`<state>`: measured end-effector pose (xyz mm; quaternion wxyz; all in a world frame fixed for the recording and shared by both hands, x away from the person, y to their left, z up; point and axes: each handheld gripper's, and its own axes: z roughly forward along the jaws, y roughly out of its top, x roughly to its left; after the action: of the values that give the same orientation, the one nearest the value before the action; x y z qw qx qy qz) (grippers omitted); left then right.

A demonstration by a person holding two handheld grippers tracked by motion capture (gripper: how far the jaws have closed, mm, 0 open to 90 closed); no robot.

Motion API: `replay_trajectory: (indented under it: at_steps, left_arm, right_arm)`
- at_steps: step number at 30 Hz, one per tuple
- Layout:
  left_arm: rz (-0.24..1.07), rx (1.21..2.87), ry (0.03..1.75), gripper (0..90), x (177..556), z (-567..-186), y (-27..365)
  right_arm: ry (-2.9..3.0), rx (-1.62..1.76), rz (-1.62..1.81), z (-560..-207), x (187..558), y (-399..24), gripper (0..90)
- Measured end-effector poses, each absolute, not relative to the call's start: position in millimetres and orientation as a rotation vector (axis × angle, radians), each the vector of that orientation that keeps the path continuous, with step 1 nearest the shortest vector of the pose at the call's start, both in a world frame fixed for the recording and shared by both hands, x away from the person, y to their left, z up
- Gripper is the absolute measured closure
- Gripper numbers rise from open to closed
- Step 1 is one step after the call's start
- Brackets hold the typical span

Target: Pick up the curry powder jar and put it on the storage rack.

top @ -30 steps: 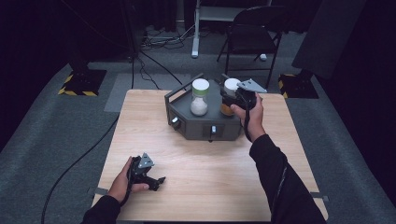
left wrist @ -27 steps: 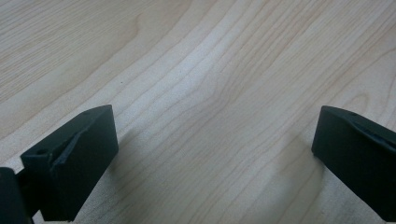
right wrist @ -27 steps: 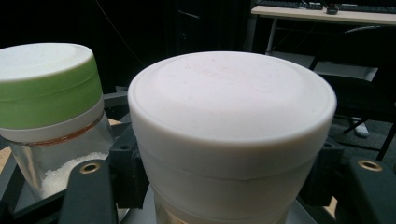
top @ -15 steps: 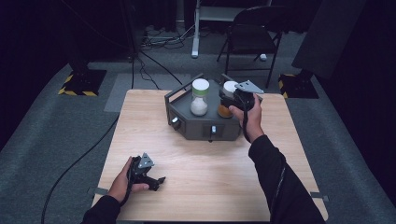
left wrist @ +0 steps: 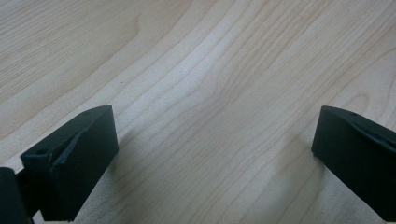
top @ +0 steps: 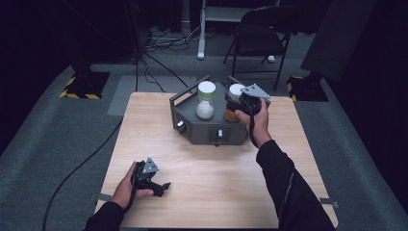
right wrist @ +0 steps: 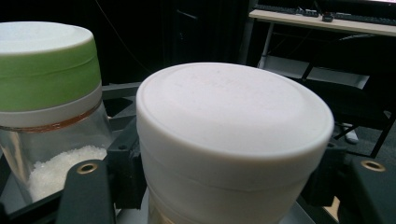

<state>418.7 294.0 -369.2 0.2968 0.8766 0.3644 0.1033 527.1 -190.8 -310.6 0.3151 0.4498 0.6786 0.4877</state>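
The right gripper (top: 240, 102) sits at the white-capped jar (right wrist: 233, 140), right of centre in the high view, in the right-hand slot of the dark holder (top: 204, 132) on the table (top: 216, 192). Its jaws are clamped on the jar's white cap (top: 235, 90). Beside it stands a green-capped jar (top: 206, 100) with white grains at the bottom. The held jar looks like clear glass or hard plastic under a smooth cap — stiff, probably light, slick, and breakable if dropped. I'd keep the hold on the cap's straight side wall, square across it, not on the rounded top edge. At lower left, the left gripper (top: 153, 183) rests on the table — jaws spread wide, nothing between them.
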Motion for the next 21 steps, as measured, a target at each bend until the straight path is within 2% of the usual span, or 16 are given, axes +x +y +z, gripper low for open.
replay_trajectory:
  at_steps: [4,8,17,21]
  left_arm:
    - [0.275,2.331,0.969,0.3,418.6,-369.2,294.0]
    - [0.275,2.331,0.969,0.3,418.6,-369.2,294.0]
    - [0.275,2.331,0.969,0.3,418.6,-369.2,294.0]
    - [0.275,2.330,0.970,0.3,418.6,-369.2,294.0]
  right_arm:
    - [1.774,1.184,1.280,-312.1,525.5,-189.1,31.0]
    - [1.762,1.178,1.260,-312.6,524.1,-187.3,25.2]
    - [1.761,1.171,1.244,-312.1,522.1,-187.7,21.2]
    - [1.770,1.169,1.243,-310.3,522.3,-188.4,16.5]
